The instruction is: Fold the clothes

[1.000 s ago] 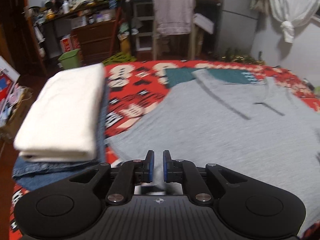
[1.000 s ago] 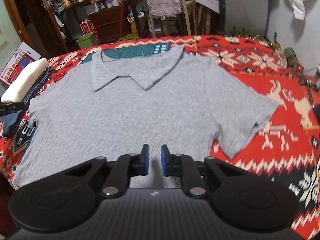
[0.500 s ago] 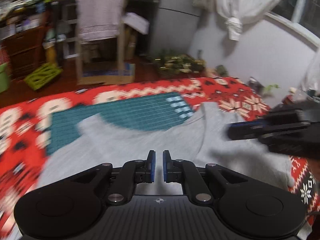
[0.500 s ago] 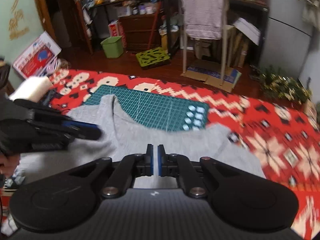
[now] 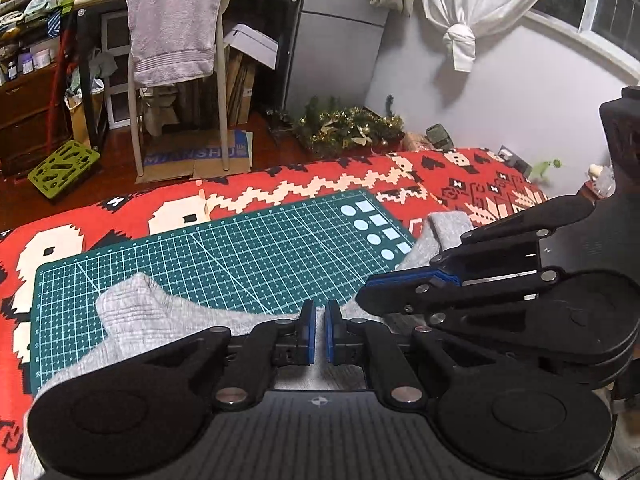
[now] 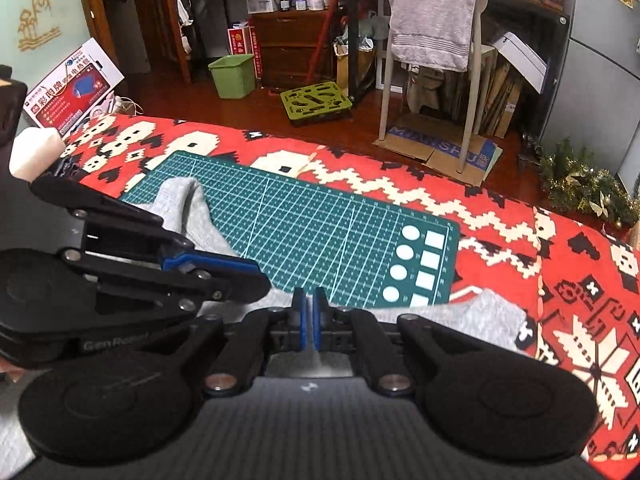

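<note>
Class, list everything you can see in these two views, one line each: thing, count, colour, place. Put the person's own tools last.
Shirt: one, grey, on the mat's near edge.
Cutting mat: one, dark green, on the blanket.
Blanket: one, red patterned, under everything.
Chair: one, pale, on the floor behind.
Towel: one, lilac-grey, draped over the chair.
Bin: one, green, on the floor.
Folded stack: one, cream on top, far left.
Left tool: black, blue pads, nearly closed over the shirt.
Right tool: same, nearly closed over the shirt.

Both grippers showing black linkage arms, silver screws, blue pads; left gripper (image 5: 318,332), right gripper (image 6: 309,324) wearing ribbed black bodies
</note>
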A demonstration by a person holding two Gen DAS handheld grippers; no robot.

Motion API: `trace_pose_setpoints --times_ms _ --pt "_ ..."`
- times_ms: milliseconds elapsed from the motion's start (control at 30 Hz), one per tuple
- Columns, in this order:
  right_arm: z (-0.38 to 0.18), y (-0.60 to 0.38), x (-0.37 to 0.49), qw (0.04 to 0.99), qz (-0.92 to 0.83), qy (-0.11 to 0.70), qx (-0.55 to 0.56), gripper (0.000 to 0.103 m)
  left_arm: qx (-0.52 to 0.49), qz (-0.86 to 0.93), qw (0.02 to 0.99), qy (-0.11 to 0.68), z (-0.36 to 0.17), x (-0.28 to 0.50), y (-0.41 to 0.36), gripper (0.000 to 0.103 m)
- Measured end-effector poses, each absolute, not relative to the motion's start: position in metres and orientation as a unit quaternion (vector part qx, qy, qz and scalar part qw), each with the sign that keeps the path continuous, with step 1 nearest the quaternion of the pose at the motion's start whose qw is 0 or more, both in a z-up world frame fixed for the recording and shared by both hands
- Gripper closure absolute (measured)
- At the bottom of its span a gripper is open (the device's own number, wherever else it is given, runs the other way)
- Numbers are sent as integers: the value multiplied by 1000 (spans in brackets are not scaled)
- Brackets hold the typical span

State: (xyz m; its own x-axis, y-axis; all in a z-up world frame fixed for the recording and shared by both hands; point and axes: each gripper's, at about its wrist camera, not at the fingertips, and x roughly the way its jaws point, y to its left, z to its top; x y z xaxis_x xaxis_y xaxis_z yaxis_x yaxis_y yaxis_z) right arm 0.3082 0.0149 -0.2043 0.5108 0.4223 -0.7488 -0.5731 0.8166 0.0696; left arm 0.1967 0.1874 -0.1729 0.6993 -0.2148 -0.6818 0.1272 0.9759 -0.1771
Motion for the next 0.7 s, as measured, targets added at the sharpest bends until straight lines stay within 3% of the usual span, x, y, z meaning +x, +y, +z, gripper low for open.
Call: trace_pose_setpoints --times_ms 333,367,700 --pt "-161 -64 348 886 227 402 -47 97 -95 -64 924 365 -127 193 247 97" --pt "-161 -78 353 882 219 415 -45 92 -91 -55 924 367 -123 192 258 97" --pt "-187 -117 368 852 229 470 29 92 -137 -40 895 423 -139 174 317 97"
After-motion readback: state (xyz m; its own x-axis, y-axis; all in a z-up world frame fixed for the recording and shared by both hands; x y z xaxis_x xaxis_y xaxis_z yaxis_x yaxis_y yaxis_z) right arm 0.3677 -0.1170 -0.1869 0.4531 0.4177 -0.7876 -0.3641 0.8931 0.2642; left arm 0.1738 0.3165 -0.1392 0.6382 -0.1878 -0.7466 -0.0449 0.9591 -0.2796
